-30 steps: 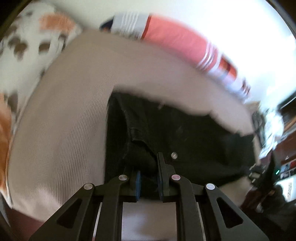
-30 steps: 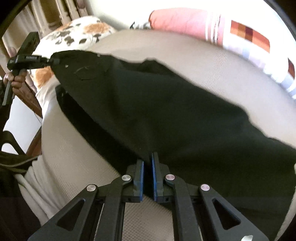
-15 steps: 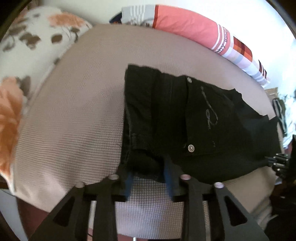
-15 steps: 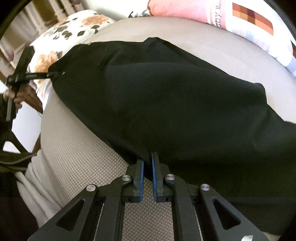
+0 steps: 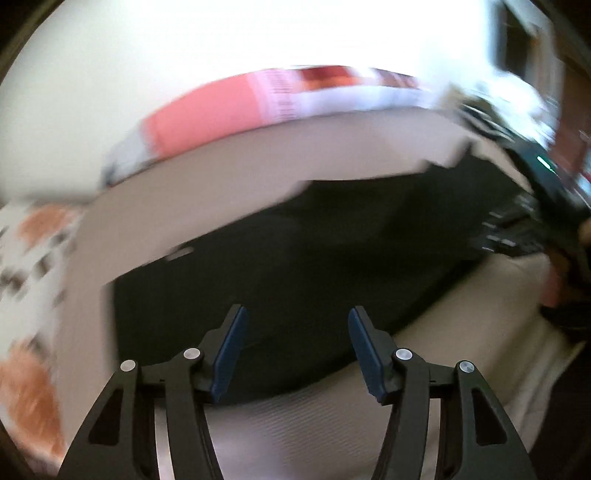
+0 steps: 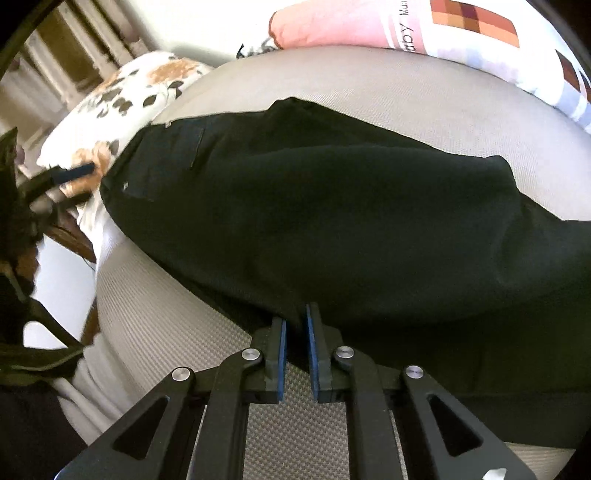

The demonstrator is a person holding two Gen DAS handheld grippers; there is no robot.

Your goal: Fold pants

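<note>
The black pants point(image 6: 351, 221) lie spread on a beige ribbed bed cover point(image 6: 155, 325), waistband toward the left in the right wrist view. They also show in the blurred left wrist view point(image 5: 314, 266). My right gripper point(image 6: 295, 325) is shut on the near edge of the pants. My left gripper point(image 5: 295, 321) is open and empty, held just above the pants' near edge. In the right wrist view the left gripper point(image 6: 70, 173) appears at the far left, beside the waistband. In the left wrist view the right gripper point(image 5: 517, 225) shows at the right.
A pink and white striped pillow point(image 6: 406, 26) lies at the back of the bed. A floral cushion point(image 6: 122, 103) lies at the left end. The bed's near edge point(image 6: 85, 398) drops off at lower left. Dark furniture point(image 5: 576, 110) stands at far right.
My left gripper has opened, let go of the waistband and swung away, blurring its view. The pants have settled flat on the bed. My right gripper still holds its edge.
</note>
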